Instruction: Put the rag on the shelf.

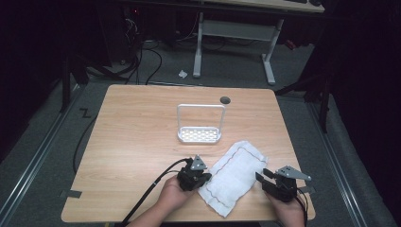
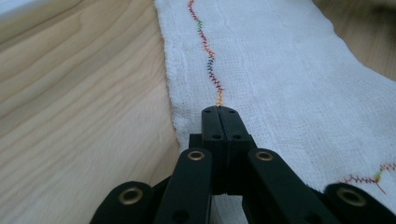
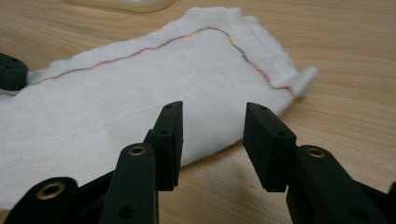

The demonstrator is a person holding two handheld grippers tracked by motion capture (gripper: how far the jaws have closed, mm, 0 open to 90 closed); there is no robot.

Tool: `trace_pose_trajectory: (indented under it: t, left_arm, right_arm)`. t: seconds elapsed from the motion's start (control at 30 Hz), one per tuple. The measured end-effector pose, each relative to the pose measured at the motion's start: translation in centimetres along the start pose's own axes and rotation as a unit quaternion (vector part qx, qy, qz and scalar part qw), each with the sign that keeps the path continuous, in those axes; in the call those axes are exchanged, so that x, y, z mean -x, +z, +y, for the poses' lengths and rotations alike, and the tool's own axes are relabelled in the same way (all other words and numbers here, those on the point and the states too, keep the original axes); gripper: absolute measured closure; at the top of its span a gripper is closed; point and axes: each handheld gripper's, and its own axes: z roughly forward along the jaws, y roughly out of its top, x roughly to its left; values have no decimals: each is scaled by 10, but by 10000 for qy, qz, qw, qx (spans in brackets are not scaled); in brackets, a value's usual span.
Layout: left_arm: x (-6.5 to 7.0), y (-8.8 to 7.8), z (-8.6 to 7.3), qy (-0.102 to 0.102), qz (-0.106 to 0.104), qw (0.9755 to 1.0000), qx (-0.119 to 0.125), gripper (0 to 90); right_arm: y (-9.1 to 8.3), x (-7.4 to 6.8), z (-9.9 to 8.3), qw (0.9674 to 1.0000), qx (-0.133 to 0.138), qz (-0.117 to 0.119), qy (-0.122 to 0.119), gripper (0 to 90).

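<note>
Our left tool is clamped shut on the cloth's left edge. The cloth lies on the table between both hands, long axis slanting away to the right. Our right tool waits half-open and empty, just beside the near right edge.

The pale wooden worktop is evenly lit from above; the surroundings sink into darkness. Both gripper views blur toward their far edges, and shadows stay soft.

A pale wooden bench stands on grey carpet in a dim room — beyond the fingers, a white-legged desk and tangled black cables sit in shadow.
</note>
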Motion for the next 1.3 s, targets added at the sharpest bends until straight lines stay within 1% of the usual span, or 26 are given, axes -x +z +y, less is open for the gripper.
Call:
trace_pose_trajectory:
  t: [0.03,0.07,0.1,0.13,0.2,0.3,0.37,0.43,0.5,0.53,0.57,0.63,0.67,0.7,0.73,0.8,0.83,0.87,0.93,0.97,1.03,1.17,1.2,1.23,1.27,1.3]
  left_arm:
    - [-1,-6,-5,-18,-1,10000,7,898]
    - [-1,-6,-5,-18,-1,10000,7,898]
    - [-5,-18,-16,-137,-44,9999,15,898]
    - [-5,-18,-16,-137,-44,9999,15,898]
    - [-8,-30,-27,-254,-67,9997,20,898]
    - [-8,-46,-42,-276,-72,9996,31,897]
    - [-5,-54,-51,-272,-120,9995,45,897]
    - [-3,-62,-59,-326,-201,9993,56,896]
    - [-4,-67,-63,-378,-276,9989,40,884]
    - [-6,-69,-62,-469,-277,9985,76,852]
    - [-10,-70,-61,-514,-221,9983,154,829]
    - [-19,-69,-55,-599,-103,9976,320,821]
    - [-23,-66,-50,-656,-85,9971,378,821]
    - [-25,-57,-39,-574,-50,9974,424,806]
    - [-25,-57,-39,-574,-50,9974,424,802]
    - [-23,-45,-28,-352,-11,9987,355,802]
    - [-21,-38,-23,-230,18,9993,291,805]
    - [-21,-32,-19,-144,46,9997,212,813]
    - [-22,-22,-13,-81,-33,9999,129,852]
    - [-23,-19,-11,-71,-18,9999,94,883]
    - [-24,-17,-13,-120,-52,9999,82,886]
    - [-22,-29,-23,-96,-120,9999,39,894]
    - [-21,-33,-27,-80,-129,9999,6,895]
    - [-20,-37,-31,-78,-138,9999,-13,897]
    - [-19,-42,-35,-101,-163,9998,-28,897]
    - [-18,-45,-38,-142,-195,9997,-31,897]
  right_arm:
    - [0,0,0,10000,-7,1,-10,582]
    - [0,-1,0,10000,-7,9,-16,582]
    - [0,-1,0,10000,3,12,-36,581]
    - [0,-1,0,10000,3,12,-36,581]
    - [0,-1,0,10000,-10,12,-51,579]
    - [1,-2,-1,10000,-45,27,-50,578]
    - [2,-2,-1,9999,-69,34,-67,578]
    - [5,-5,-1,9999,-113,38,-120,578]
    - [5,-6,-1,9998,-135,35,-127,578]
    - [5,-7,-1,9998,-136,44,-134,577]
    - [6,-8,0,9998,-144,48,-154,577]
    - [8,-9,1,9997,-146,87,-190,577]
    - [8,-9,1,9997,-146,87,-190,577]
    - [10,-11,1,9996,-171,126,-196,583]
    - [10,-11,2,9995,-175,135,-205,583]
    - [11,-13,2,9995,-178,137,-217,585]
    - [12,-13,2,9994,-171,145,-255,588]
    - [12,-15,2,9994,-185,146,-237,595]
    - [13,-18,3,9993,-194,168,-260,606]
    - [13,-20,3,9991,-196,156,-355,616]
    - [13,-22,3,9990,-194,155,-371,623]
    - [14,-27,2,9987,-240,206,-402,630]
    - [14,-29,3,9988,-226,242,-374,637]
    - [14,-35,5,9984,-180,369,-381,651]
    - [14,-35,5,9984,-180,369,-381,651]
    - [16,-43,8,9977,-181,500,-427,657]
